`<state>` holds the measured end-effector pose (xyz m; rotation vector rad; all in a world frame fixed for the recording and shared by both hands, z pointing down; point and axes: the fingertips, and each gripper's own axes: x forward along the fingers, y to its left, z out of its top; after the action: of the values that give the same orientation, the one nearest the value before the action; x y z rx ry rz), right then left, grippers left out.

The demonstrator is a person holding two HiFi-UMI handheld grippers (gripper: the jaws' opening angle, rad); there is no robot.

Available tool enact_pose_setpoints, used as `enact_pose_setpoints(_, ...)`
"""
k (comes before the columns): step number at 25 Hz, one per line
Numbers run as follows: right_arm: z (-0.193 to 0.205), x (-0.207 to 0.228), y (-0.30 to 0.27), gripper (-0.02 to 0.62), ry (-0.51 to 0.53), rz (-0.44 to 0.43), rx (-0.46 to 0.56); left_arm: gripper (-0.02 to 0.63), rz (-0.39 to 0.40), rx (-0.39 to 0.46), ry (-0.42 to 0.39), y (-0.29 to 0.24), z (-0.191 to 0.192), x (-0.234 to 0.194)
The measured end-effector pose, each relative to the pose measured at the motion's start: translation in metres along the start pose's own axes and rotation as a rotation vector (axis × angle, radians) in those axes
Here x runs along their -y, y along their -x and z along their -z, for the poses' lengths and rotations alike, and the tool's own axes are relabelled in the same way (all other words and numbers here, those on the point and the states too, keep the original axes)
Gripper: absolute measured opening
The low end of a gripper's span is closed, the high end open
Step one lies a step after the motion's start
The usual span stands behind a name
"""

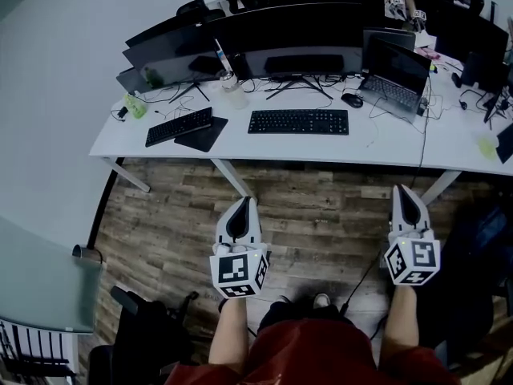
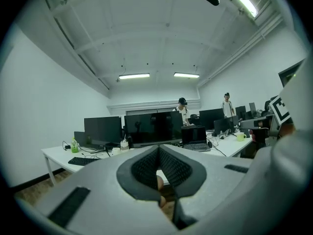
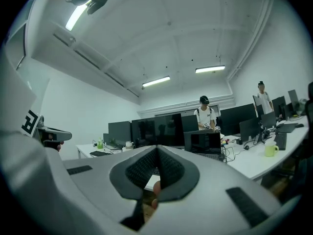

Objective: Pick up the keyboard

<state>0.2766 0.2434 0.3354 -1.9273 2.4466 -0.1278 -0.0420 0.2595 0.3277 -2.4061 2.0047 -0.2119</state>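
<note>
A person stands back from a long white tabletop (image 1: pixel 377 144), seen steeply from above, with a gripper in each hand held out over the wooden floor (image 1: pixel 176 215). The left gripper (image 1: pixel 241 212) and the right gripper (image 1: pixel 405 201) both have their jaws pressed together with nothing between them, and both are well apart from the desk.

Two black keyboards lie on the tabletop. The central keyboard (image 1: pixel 298 122) sits square to the front edge, in front of a row of dark monitors (image 1: pixel 288 30). The angled keyboard (image 1: pixel 178 126) lies further left, just beside a dark mouse mat (image 1: pixel 202 134).

What could go wrong, judged from here:
- The task names one keyboard and there are two, so the reach could go to the wrong one.
- The jaws are fully closed. Arriving that way would only shove the keyboard along the tabletop.
- A keyboard is long and flat. Gripped at one end alone, it would likely sag or twist out.
- Cables (image 1: pixel 264 87) run loosely behind the central keyboard, and I cannot tell which belongs to it. A tethered lead could snag on lifting and drag the computer mouse (image 1: pixel 351 99) or the laptop (image 1: pixel 393 74) nearby.
</note>
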Motion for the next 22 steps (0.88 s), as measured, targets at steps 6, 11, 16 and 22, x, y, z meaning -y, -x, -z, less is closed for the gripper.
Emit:
enact_pose_setpoints(6,0.009,-0.006,-0.029,-0.005,-0.002,-0.015,-0.022,0.006,-0.004,-0.020,0.018,-0.022,0.011,-0.016)
enact_pose_setpoints(11,0.010,-0.021,-0.064,-0.005,-0.007,-0.003,-0.017,0.006,0.017,-0.014,0.035,-0.055,0.018,-0.043)
enact_pose_setpoints(16,0.002,-0.042,-0.111,-0.005,-0.008,0.037,-0.001,0.006,0.044,-0.013,0.047,-0.097,0.021,-0.088)
enact_pose_setpoints(22,0.000,-0.084,-0.173,-0.005,0.020,0.055,-0.018,0.006,0.070,-0.008,0.070,-0.144,0.023,-0.152)
